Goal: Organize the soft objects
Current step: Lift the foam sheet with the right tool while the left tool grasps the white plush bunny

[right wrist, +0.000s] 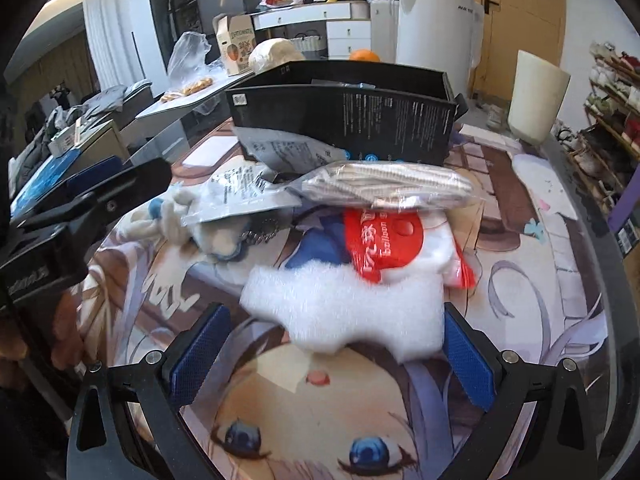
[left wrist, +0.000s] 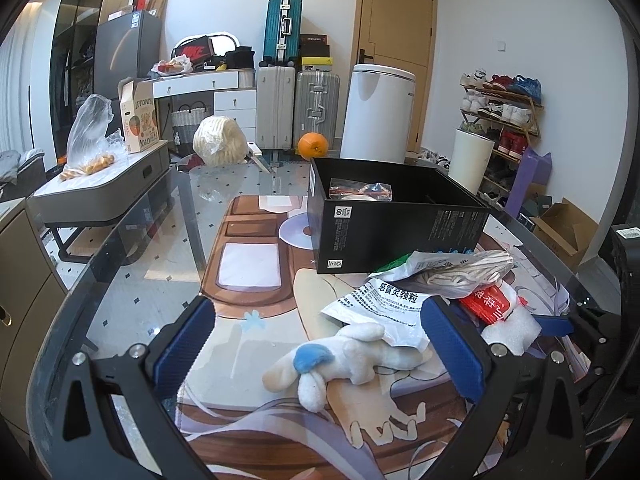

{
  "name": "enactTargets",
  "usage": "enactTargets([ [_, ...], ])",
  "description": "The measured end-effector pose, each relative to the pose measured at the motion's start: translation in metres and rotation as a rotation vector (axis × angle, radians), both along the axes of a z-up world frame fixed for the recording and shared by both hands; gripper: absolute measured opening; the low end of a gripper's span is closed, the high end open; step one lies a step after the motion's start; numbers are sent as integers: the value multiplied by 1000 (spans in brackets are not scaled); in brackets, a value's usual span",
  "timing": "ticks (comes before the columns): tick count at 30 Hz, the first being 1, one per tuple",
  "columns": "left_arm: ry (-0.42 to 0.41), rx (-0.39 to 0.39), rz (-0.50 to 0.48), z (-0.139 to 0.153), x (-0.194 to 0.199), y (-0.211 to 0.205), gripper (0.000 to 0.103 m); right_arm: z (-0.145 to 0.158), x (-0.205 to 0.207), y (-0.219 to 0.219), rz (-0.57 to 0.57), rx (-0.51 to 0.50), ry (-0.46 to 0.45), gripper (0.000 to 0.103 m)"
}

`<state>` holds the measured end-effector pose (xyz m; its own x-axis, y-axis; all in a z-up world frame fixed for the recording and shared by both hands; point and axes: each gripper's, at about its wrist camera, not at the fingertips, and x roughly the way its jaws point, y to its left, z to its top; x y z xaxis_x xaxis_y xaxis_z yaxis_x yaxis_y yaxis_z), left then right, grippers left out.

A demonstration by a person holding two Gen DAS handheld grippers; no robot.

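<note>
The glass-topped bench (left wrist: 120,248) carries a printed anime mat (left wrist: 248,400), and the soft things lie in a loose heap on it, just in front of a black box (left wrist: 400,232). The box stands open-topped, with a small packet visible inside it from the left wrist view.

Against the box's front wall rests a clear bag of folded striped cloth (right wrist: 384,186), lying across a red balloon packet (right wrist: 380,240). A white printed pouch (left wrist: 384,308) sits just beside these and overlaps the back of a white plush toy (left wrist: 340,360), which lies on its side on the mat with a blue patch on its head. A white foam piece (right wrist: 348,312) lies nearest the right wrist camera, touching the red packet.

The left hand-held gripper (left wrist: 320,356) is spread wide, its blue pads either side of the plush toy without touching it. The right hand-held gripper (right wrist: 332,356) is also spread, with the foam piece between its pads (right wrist: 468,360); whether the right-hand pad touches the foam cannot be told.
</note>
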<state>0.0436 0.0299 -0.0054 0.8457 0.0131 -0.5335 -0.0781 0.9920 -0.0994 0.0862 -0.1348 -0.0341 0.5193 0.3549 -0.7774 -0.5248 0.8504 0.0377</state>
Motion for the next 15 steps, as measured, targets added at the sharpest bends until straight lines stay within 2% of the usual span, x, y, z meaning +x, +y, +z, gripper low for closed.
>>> enactTargets([
  [9,4,3,-3,1,1,1,103,-1,5,10,-26,-20,-21,101],
  [11,7,7,-7,1,1,1,103,-1,4,8,-22,-17,-26,92],
  [15,10,19,-15,0,1,-2,103,0,-2,-1,-8,-14,-42,91],
])
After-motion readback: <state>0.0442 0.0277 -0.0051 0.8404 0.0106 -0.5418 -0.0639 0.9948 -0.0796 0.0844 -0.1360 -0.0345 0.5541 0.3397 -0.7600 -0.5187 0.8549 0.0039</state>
